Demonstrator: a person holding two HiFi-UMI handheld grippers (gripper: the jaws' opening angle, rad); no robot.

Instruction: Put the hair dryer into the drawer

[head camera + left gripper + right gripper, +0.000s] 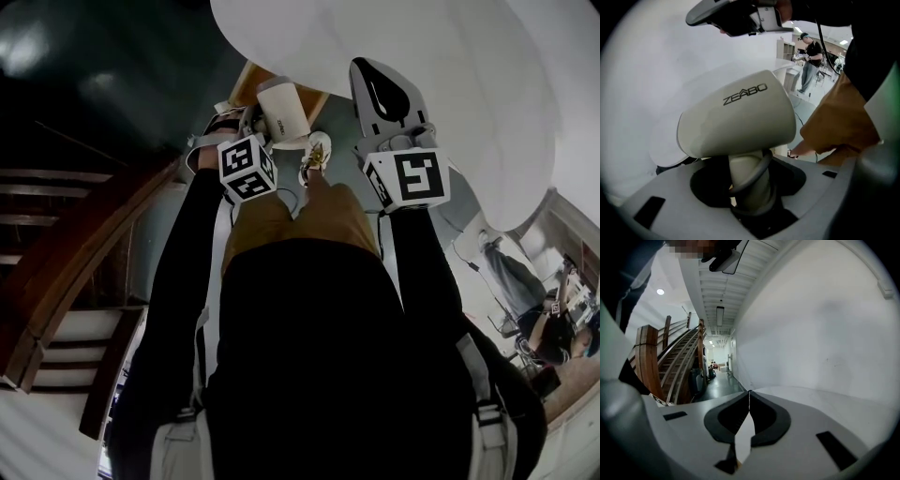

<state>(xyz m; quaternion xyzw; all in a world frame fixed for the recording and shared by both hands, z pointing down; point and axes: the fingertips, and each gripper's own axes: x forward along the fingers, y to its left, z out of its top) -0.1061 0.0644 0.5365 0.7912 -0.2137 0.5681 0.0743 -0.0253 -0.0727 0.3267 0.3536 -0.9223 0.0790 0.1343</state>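
Closest under the head camera: black top, tan trousers. Beyond them, left gripper clamped on cream dryer, held in the air before the knees. Right gripper alongside, apart from it.

Left gripper view: jaws gripping the handle, grey cord looped round it. Handle running down between the jaws, smooth rounded barrel lying crosswise, left to right. "ZEABO" in dark letters on its side.

Right gripper view: grey jaws pressed together, tips touching, nothing held. Plain white wall ahead, wooden stairs at left.

A white wall faces a wooden staircase across dark glossy floor
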